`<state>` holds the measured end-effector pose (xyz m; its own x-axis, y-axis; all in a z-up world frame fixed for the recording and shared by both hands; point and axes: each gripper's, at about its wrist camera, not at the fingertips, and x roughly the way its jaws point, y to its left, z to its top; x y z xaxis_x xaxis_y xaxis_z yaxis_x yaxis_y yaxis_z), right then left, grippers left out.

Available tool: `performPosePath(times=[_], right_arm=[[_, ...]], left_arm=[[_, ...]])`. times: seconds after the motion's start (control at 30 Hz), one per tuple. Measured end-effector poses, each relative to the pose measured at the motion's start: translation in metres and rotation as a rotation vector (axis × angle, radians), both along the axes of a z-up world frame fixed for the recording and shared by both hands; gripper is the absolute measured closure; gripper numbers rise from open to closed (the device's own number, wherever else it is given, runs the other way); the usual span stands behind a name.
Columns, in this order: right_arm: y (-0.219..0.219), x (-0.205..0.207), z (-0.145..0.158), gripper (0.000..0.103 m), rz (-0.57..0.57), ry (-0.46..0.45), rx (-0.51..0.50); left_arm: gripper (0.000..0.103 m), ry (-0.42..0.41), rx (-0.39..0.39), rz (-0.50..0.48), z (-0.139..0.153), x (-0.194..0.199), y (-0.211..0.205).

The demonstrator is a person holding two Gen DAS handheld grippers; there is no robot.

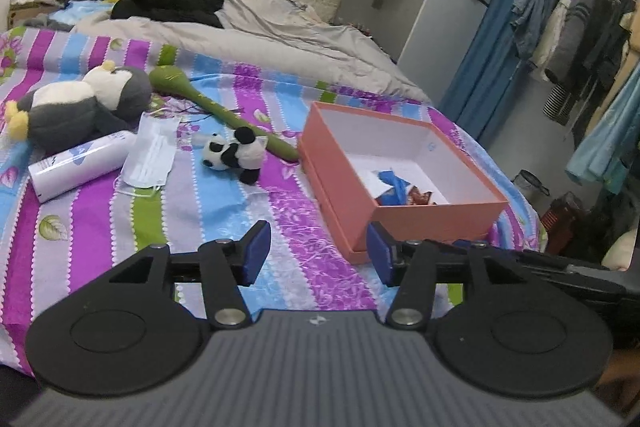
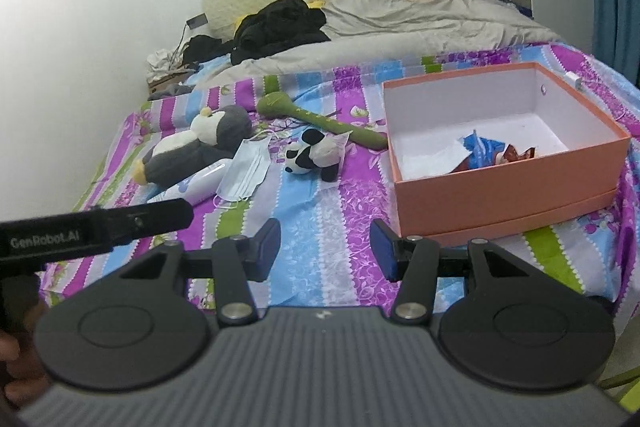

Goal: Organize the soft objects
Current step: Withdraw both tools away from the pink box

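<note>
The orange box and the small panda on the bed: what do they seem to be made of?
The orange box looks like stiff cardboard with a matte finish: thin straight walls, sharp corners, white inside. The small panda looks like plush fabric over soft filling: fuzzy black-and-white surface, rounded slumped shape.

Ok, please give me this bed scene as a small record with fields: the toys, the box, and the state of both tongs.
surface: striped purple, blue and green bedsheet
box: open orange cardboard box, holding paper and wrappers
small toy: black and white plush panda, lying on the sheet, outside the box
large toy: grey and white plush penguin, lying on its side
long toy: green plush stick
other: pale blue face mask
left tongs: open, empty
right tongs: open, empty
</note>
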<state>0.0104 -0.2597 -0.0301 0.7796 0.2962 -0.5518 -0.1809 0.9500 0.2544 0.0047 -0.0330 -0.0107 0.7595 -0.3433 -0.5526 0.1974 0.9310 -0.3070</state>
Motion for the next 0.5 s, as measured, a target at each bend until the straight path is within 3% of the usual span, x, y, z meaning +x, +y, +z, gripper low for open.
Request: performPosePath(times=[0.5], right_arm=[[0.036, 0.063, -0.027, 0.051, 0.043, 0.049, 0.001]], left_arm=[[0.039, 0.039, -0.045, 0.099, -0.055, 0.072, 0.032]])
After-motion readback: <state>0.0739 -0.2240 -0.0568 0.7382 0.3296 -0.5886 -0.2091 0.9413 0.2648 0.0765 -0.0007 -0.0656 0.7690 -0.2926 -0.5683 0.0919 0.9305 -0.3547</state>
